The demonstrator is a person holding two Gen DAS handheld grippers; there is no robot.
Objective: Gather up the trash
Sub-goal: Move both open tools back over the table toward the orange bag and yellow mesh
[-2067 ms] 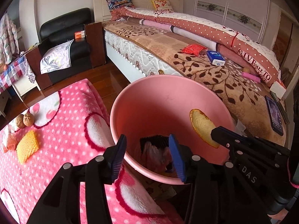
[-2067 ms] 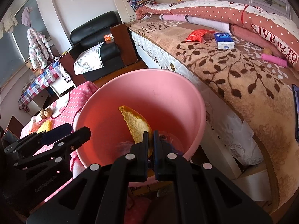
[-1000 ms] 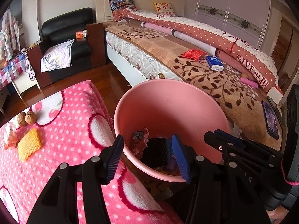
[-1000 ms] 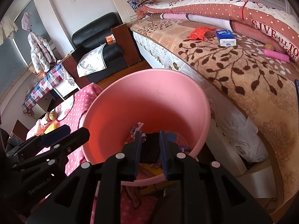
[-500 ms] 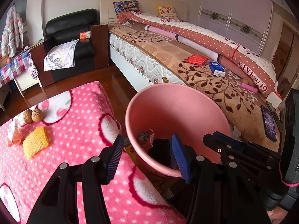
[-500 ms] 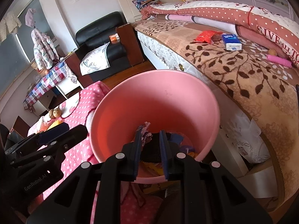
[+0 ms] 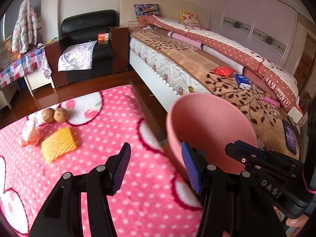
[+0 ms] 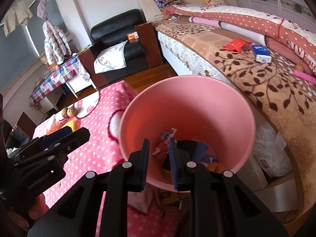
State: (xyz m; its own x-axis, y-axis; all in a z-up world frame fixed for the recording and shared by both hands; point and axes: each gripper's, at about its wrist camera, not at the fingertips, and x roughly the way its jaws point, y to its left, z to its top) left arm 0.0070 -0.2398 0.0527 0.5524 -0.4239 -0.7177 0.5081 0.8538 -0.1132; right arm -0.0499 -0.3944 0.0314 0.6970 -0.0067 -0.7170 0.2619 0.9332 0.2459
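Note:
A pink bin (image 8: 187, 106) stands between the pink polka-dot table and the bed; several scraps of trash (image 8: 189, 150) lie in its bottom. It also shows in the left wrist view (image 7: 209, 126). My left gripper (image 7: 156, 167) is open and empty over the table's right edge beside the bin. My right gripper (image 8: 158, 158) is open a little and empty above the bin's near rim. On the table lie a yellow foam net (image 7: 58, 144), a crumpled pale wrapper (image 7: 29, 133) and two walnuts (image 7: 54, 115).
The pink blanket-covered table (image 7: 94, 130) fills the left. The bed (image 7: 197, 69) on the right carries a red packet (image 7: 224, 71), a blue tissue pack (image 7: 242, 81) and a phone (image 7: 289, 136). A black armchair (image 7: 86, 39) stands at the back.
The yellow piece held by my right gripper dropped into the bin and the gripper opened slightly. My left gripper swung left from over the bin towards the table. Both pulled back a little.

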